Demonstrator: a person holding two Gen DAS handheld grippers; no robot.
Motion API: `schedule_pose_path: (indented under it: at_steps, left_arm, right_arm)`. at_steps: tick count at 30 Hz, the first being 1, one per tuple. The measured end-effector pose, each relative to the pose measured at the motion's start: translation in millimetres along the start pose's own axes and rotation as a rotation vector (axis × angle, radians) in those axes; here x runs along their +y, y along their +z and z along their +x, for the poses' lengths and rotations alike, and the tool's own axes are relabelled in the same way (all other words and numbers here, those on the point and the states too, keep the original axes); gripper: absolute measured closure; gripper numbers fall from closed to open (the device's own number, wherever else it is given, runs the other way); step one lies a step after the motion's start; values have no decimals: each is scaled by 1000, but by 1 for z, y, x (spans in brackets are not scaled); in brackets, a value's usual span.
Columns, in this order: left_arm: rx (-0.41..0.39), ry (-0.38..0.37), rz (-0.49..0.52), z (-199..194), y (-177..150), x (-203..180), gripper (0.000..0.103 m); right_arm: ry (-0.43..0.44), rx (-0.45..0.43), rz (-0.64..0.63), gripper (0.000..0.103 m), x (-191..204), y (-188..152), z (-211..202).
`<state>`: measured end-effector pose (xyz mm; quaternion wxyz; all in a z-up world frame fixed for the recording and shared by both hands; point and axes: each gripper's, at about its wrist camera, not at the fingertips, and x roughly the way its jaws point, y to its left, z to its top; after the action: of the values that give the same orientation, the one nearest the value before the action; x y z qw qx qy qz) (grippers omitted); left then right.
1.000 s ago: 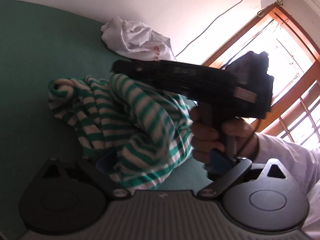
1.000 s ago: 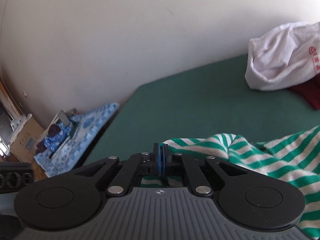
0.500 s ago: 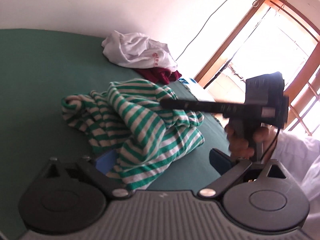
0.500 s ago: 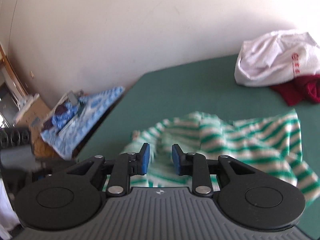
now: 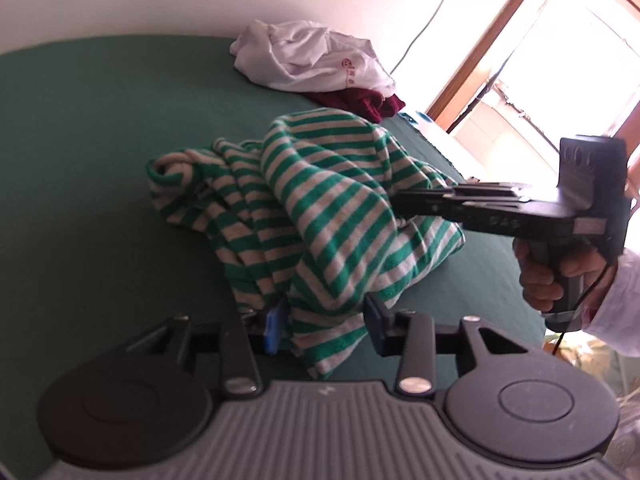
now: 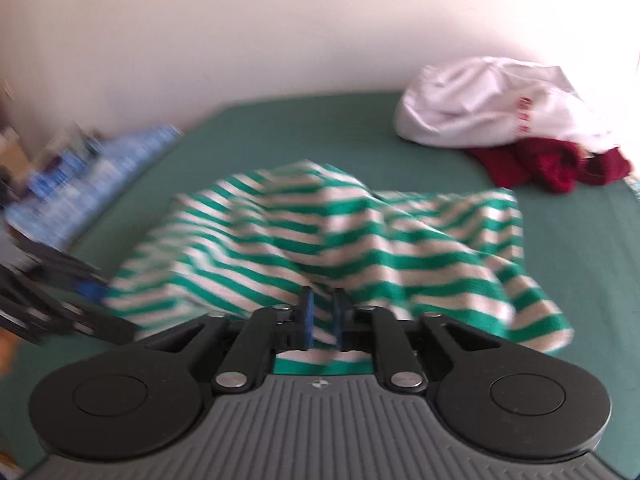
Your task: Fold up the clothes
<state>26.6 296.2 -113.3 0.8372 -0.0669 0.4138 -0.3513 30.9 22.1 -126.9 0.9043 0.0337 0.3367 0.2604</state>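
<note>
A green-and-white striped top (image 5: 328,216) lies crumpled in a heap on a green bedspread (image 5: 100,140), between two hand-held grippers. In the left wrist view, the left gripper (image 5: 326,326) sits low at the near edge of the heap. Its jaws are closing, and a hanging fold of the striped fabric fills the gap between the blue pad on the left and the dark pad on the right. The fabric bunches against both pads, though whether they yet press it firmly cannot be told.

To the right in that view, a person's hand (image 5: 560,272) in a white sleeve (image 5: 616,304) grips the handle of the right gripper (image 5: 400,204), whose long black body points left into the top's right side.

In the right wrist view, blurred by motion, the right gripper (image 6: 322,316) has its blue pads close together and still narrowing. A small ridge of striped cloth stands between them. The rest of the top (image 6: 320,240) spreads out beyond, across the middle of the bedspread (image 6: 580,240).

At the far side of the bed, against a pale wall (image 6: 280,32), a rumpled white garment (image 6: 488,116) with red print rests partly on a dark red one (image 6: 548,164). A blue patterned cloth (image 6: 80,180) lies off the bed's far left edge. A wood-framed window (image 5: 560,60) glares brightly at far right in the left wrist view.
</note>
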Motion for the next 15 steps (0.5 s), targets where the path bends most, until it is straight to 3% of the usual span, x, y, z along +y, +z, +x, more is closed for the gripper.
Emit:
schedule_pose_path:
  at_steps: [3,5,8,11,15]
  left_arm:
    - [2,25,73,-13,2,-11,63]
    - [11,59,94,-19,2,-13,63]
    - [-50,39,100,-34,7,-24,62]
    - [-59,1,117,-23,9,-43,50]
    - [-26,-13,169,10,2,-67,46]
  right_arm:
    - [80,-51,-15,89,16,4,-1]
    - [103,-22,-39,89,24,1,11]
    - [126,31,-88,87,33,-9,29]
    - [143,27,-64,88,25,-7,26]
    - [113,-31,11,86,1,0,-7]
